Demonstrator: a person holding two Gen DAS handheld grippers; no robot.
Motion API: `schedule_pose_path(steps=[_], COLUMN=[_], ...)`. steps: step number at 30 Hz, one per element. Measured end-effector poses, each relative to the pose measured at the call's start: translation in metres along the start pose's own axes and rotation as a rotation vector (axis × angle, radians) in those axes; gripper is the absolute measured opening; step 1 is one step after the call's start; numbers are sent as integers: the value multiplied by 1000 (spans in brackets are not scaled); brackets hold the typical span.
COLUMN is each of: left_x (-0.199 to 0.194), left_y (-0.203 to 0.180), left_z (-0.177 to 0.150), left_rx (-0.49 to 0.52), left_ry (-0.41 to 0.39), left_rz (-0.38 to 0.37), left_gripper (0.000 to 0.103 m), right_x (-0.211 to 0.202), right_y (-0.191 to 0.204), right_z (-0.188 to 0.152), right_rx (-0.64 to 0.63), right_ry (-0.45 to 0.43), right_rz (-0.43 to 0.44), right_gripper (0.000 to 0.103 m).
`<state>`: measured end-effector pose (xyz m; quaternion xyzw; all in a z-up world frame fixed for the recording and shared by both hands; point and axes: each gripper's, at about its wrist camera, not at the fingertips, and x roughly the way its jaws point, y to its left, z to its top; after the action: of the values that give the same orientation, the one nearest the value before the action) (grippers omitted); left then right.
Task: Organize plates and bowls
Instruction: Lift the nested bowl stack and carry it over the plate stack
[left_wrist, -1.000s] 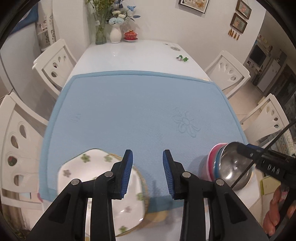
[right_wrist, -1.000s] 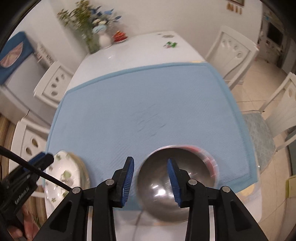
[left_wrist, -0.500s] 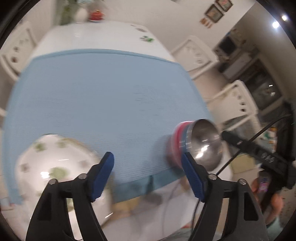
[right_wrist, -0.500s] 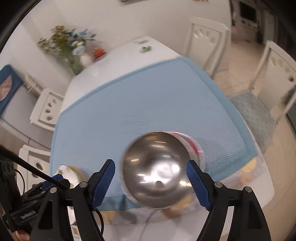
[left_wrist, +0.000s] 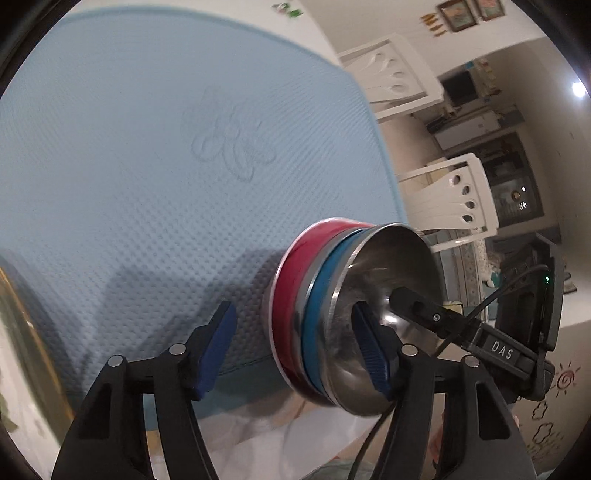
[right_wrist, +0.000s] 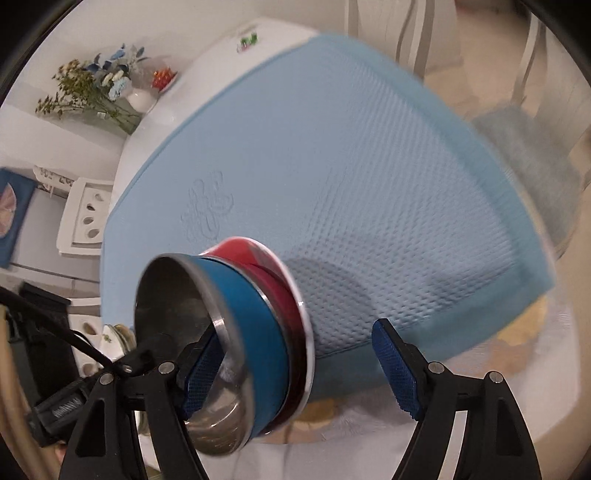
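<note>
Left wrist view: the left gripper (left_wrist: 295, 349) has dropped toward the bowl stack (left_wrist: 343, 314) at the blue mat's (left_wrist: 147, 166) near right corner; its jaws are closing, straddling the rim, pads apart from it.

Right wrist view: the right gripper (right_wrist: 303, 369) has likewise descended, jaws wide, straddling the wall unclamped. Stack upright, mouth upward; lifting seems next.

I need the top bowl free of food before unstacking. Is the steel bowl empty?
Empty as far as visible: the steel bowl shows only bare, reflective metal, though tool fingers hide part.
</note>
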<state>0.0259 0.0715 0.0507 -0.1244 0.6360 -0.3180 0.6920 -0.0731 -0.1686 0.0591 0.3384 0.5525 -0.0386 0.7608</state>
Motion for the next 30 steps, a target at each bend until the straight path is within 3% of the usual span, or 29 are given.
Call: schedule_pose_path(steps=[3,8,11,14,19,26,30], left_x=[7,18,17,14,4,-12,-42], left_y=[5,9,5,5,-6,-5,-3], left_z=[-4,-6,-12,-16,-23,-21,-19], left_rx=[-43,-102,-113,-134,-115,-163,-168], left_ry=[-8,-14,-48,-70,-102,-123,-178], left_rz=[15,-9,-1,14,88,100,96], left_gripper=[60,43,42,41,39,39,39], right_x=[11,22,28,27,21,16,5], right_y=[-4,0,6,10,31,50,63], right_z=[5,13,12,11,7,14,15], right_rx=[-5,-68,-105,-144,-257,-242,-235], right_ry=[29,79,102,113,101,99,87], right_rz=[24,100,134,129,47,17,42], right_gripper=[71,59,50,49,48,48,48])
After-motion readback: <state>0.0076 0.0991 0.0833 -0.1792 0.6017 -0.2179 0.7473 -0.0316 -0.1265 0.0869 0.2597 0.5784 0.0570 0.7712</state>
